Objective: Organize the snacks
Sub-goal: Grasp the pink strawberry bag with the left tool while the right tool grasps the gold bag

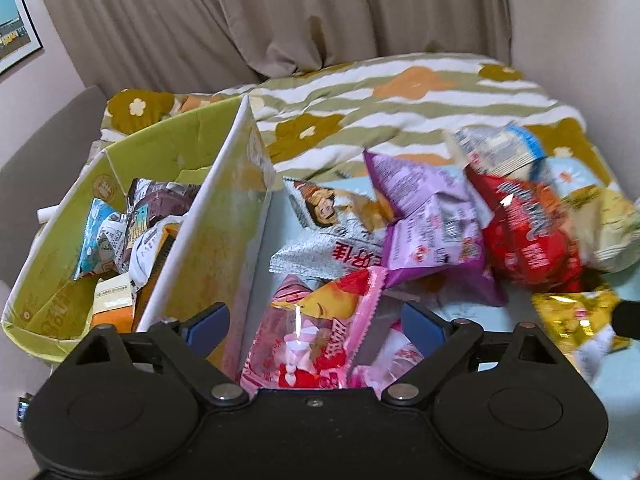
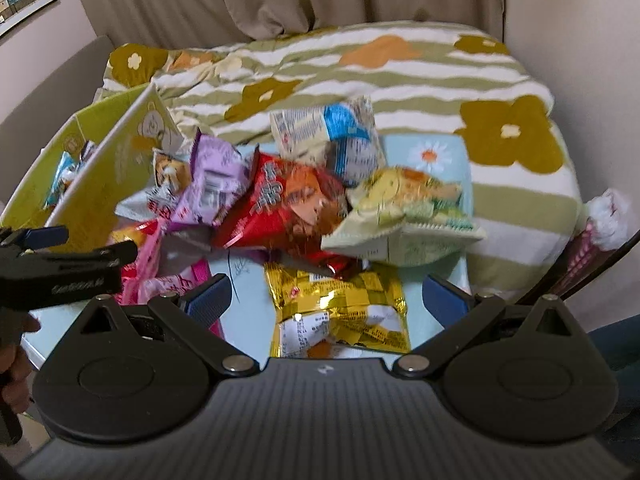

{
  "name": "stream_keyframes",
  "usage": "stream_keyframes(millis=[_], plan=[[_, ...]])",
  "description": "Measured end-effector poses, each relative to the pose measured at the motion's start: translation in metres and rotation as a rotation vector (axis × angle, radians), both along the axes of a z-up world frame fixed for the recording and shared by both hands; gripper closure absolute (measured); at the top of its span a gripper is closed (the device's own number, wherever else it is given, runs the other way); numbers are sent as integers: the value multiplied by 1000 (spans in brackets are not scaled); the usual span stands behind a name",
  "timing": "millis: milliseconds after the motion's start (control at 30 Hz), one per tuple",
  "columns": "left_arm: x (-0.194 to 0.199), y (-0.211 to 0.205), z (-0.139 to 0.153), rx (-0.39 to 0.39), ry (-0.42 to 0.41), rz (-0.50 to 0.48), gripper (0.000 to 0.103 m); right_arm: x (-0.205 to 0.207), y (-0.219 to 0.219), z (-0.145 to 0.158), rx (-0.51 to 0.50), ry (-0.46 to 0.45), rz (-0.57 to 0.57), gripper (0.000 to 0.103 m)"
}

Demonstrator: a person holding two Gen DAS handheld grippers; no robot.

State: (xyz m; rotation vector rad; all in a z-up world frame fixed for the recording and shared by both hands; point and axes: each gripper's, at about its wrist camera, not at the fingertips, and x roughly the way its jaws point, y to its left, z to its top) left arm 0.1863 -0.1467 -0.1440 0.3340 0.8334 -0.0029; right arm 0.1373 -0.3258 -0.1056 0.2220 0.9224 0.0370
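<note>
My left gripper [image 1: 316, 320] is open low over a pink snack bag [image 1: 320, 336] that lies between its blue pads without being pressed. Left of it stands a yellow-green cardboard box [image 1: 48, 264] with a raised flap [image 1: 224, 216] and several packets inside. Loose bags are piled to the right: silver [image 1: 332, 220], purple [image 1: 432, 216], red [image 1: 528, 232]. My right gripper [image 2: 326, 300] is open above a gold bag [image 2: 340, 308], pads apart from it. Behind the gold bag lie the red bag [image 2: 288, 204], a pale green bag [image 2: 404, 208] and a white-blue bag [image 2: 332, 136].
The snacks rest on a light-blue surface [image 2: 440, 160] with a daisy print. A green-striped floral blanket [image 2: 400, 68] is bunched behind it, with beige curtains [image 1: 280, 12] beyond. A hand [image 2: 16, 364] holds the left gripper at the right wrist view's left edge. A pink-white object [image 2: 604, 220] sits far right.
</note>
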Motion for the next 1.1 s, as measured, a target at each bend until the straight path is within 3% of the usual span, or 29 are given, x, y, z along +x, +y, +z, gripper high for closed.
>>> stream_keyframes(millis=[300,533,1100], plan=[[28,-2,-37,69,65,20,11,21,-1,-35,3,27,27,0],[36,9,-54,89,138,36,29,29,3,-50,22,47,34,0],[24,14,-38,42,129,6,34,34,11,-65,-19,70,4,0]])
